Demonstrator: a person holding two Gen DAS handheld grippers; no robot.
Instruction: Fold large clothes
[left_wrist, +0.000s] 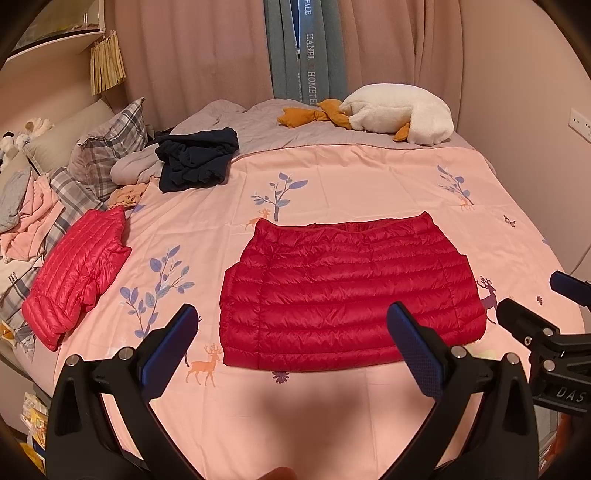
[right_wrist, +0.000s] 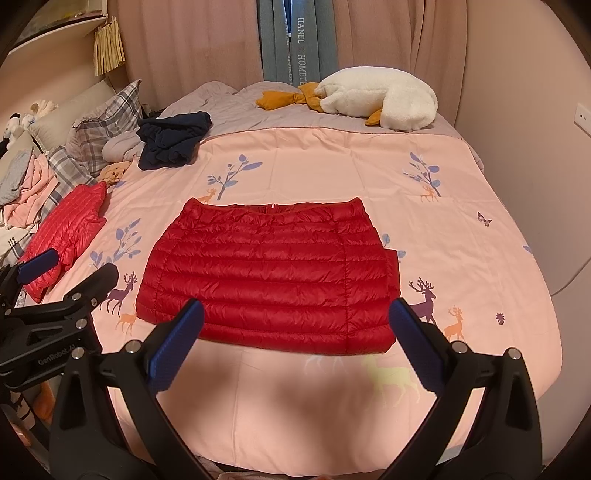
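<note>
A dark red quilted down jacket (left_wrist: 347, 291) lies folded flat in a rectangle on the pink printed bed cover (left_wrist: 295, 406); it also shows in the right wrist view (right_wrist: 269, 273). My left gripper (left_wrist: 295, 325) is open and empty, held above the cover just in front of the jacket's near edge. My right gripper (right_wrist: 295, 321) is open and empty, also just in front of that near edge. The right gripper shows at the right edge of the left wrist view (left_wrist: 546, 325); the left gripper shows at the left edge of the right wrist view (right_wrist: 66, 280).
A brighter red folded down jacket (left_wrist: 77, 273) lies at the left. A dark navy garment (left_wrist: 195, 158) is heaped at the back left beside plaid pillows (left_wrist: 107, 144). A white plush goose (left_wrist: 399, 114) lies at the back. Curtains (left_wrist: 207, 51) hang behind the bed.
</note>
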